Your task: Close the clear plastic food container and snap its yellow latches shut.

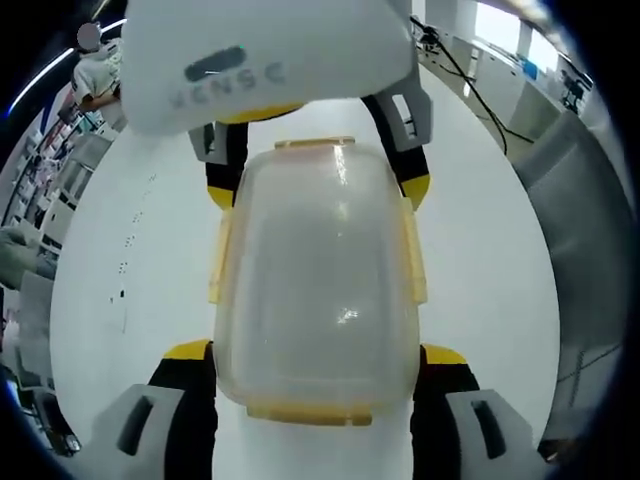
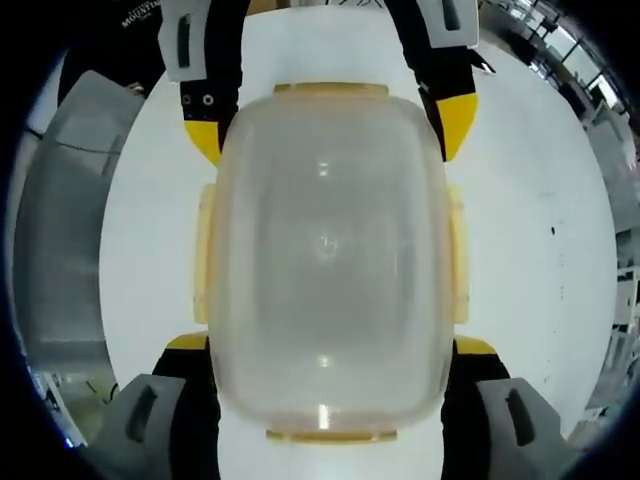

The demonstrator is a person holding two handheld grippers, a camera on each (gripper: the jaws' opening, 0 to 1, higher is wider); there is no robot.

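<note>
A clear rounded plastic food container point(image 1: 315, 280) with its lid on is seen lying on the white desk point(image 1: 130, 250). It is straddled at one end by the left claw point(image 1: 315, 385) and at the opposite end by the right claw point(image 2: 330, 375), both spread wide. Yellow latches point(image 2: 457, 255) are seen along the container's sides and ends.

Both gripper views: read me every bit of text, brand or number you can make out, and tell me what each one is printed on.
"MOUNTAIN", partly cut off and blurred, white letters on the dark clothing at the top left edge of the right gripper view; uncertain.
Raised grey lettering on the white housing of the right gripper, seen upside down in the left gripper view: too blurred to read.
The clear container and its yellow latches: no text visible.
</note>
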